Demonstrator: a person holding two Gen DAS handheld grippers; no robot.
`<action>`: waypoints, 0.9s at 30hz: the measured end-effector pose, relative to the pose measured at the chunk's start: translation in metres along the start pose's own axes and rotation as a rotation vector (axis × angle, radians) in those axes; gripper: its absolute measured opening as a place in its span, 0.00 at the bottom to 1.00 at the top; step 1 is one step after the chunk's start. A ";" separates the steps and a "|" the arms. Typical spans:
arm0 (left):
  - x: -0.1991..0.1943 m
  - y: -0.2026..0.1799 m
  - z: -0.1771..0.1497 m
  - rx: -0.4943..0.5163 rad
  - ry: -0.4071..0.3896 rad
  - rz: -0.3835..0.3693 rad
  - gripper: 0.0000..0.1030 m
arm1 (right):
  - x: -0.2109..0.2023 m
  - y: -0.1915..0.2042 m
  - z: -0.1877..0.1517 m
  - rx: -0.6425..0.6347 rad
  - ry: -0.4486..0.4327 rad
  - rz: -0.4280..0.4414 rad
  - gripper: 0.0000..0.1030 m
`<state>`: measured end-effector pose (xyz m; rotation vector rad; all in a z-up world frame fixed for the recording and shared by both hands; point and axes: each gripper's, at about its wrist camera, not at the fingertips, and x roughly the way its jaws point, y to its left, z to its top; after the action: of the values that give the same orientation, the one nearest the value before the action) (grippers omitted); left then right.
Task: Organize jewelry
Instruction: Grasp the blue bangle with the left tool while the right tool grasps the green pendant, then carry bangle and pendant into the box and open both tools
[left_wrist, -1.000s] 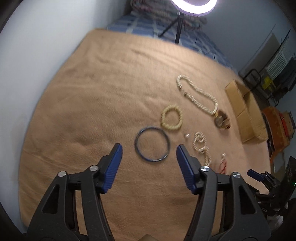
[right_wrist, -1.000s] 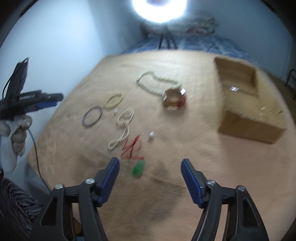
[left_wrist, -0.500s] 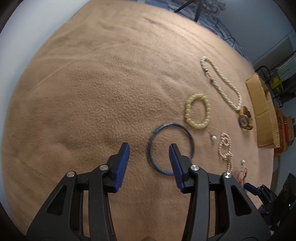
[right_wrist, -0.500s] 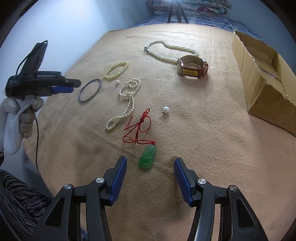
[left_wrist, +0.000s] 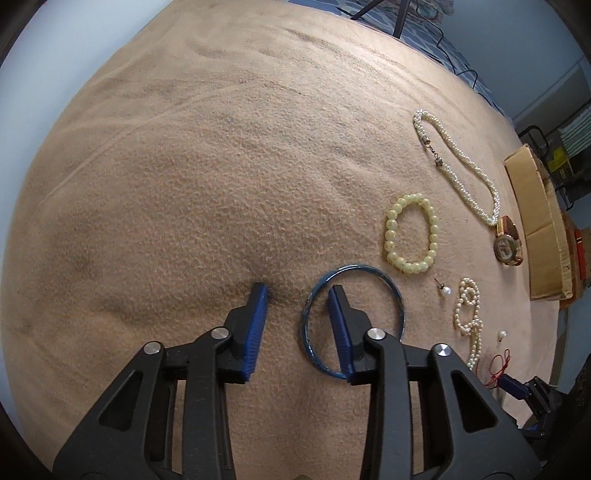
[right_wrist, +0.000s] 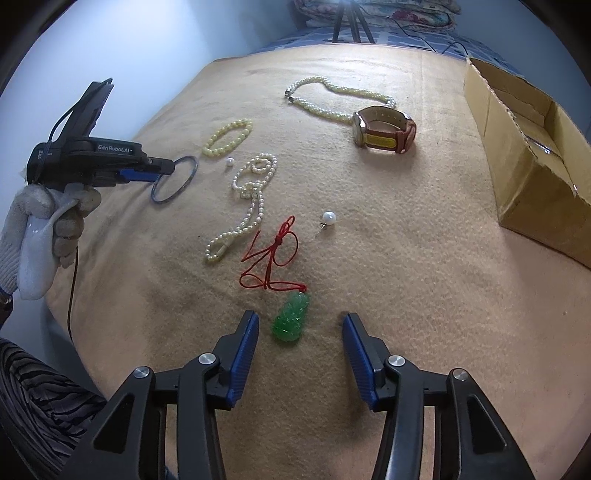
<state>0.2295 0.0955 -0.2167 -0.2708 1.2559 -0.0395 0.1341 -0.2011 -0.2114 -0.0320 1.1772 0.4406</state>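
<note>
Landmark: the blue bangle (left_wrist: 352, 319) on the tan blanket (left_wrist: 184, 184). Your left gripper (left_wrist: 297, 295) has dropped onto it; the fingers are closing, one inside the ring, one outside its left rim, not yet pinching. Right of the bangle lie the yellow bead bracelet (left_wrist: 410, 234) and pearl strand (right_wrist: 247, 199). Farther right, your right gripper (right_wrist: 300, 325) has lowered over the green pendant (right_wrist: 291, 317), fingers closing, untouched. Both pickups look imminent.

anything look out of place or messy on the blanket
Nothing looks damaged or spilled. The jewelry lies loose on the tan blanket, none of it in the cardboard box. The untidiest piece is the red cord of the green pendant, lying in a tangle of loops. Two pearl earrings lie apart.
</note>
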 end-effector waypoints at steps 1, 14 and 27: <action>0.000 -0.001 -0.001 0.007 -0.002 0.006 0.31 | 0.001 0.002 0.001 -0.009 0.001 -0.008 0.48; -0.005 -0.006 -0.006 0.067 -0.044 0.046 0.02 | 0.005 0.006 0.002 -0.095 -0.001 -0.095 0.20; -0.041 -0.016 0.000 0.069 -0.160 0.040 0.01 | -0.011 -0.008 0.006 -0.029 -0.053 -0.038 0.15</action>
<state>0.2186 0.0871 -0.1747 -0.1852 1.0986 -0.0269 0.1386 -0.2109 -0.2008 -0.0672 1.1164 0.4228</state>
